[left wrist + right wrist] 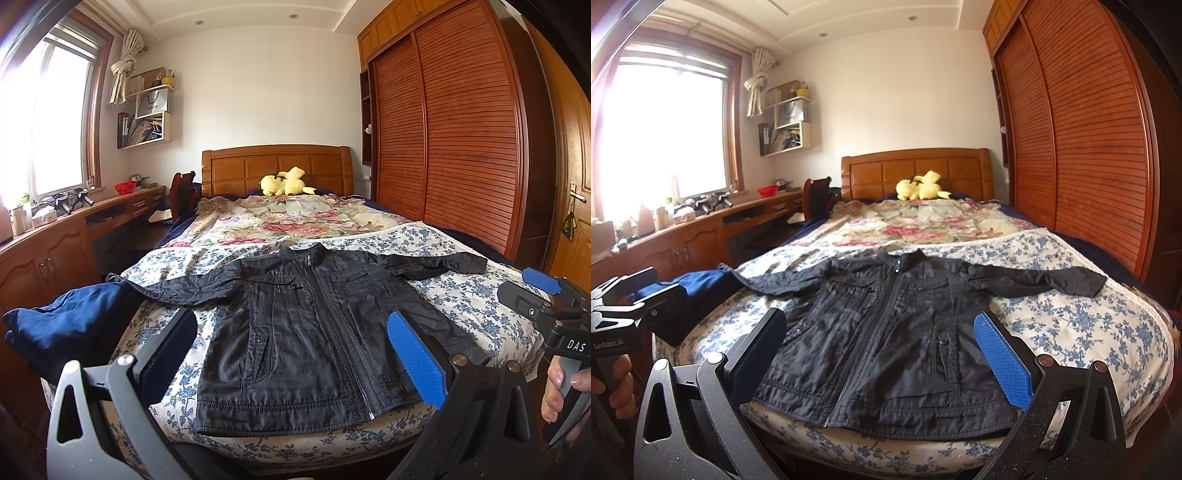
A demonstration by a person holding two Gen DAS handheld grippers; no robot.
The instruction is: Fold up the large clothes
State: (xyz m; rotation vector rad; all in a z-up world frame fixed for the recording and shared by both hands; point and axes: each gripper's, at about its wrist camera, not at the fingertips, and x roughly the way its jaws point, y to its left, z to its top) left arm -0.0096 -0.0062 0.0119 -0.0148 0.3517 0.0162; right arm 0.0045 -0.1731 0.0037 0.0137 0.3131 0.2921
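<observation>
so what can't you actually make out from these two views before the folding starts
- Jacket hem corners: both wrist views, each covered by that view's own open gripper fingers.
- Jacket's back side: lies front up on the bed, so the underside is hidden.
- Blue cloth at the bed's left edge: bunched, kind of garment unclear; partly behind the left gripper in the right wrist view.
- Window: overexposed, nothing outside visible.

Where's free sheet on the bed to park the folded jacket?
Free: blue-floral sheet right of the jacket, below its right sleeve; a narrower strip left of the hem under the left sleeve. Crowded: left bed edge holds the blue garment. Left gripper and right gripper are open.
</observation>
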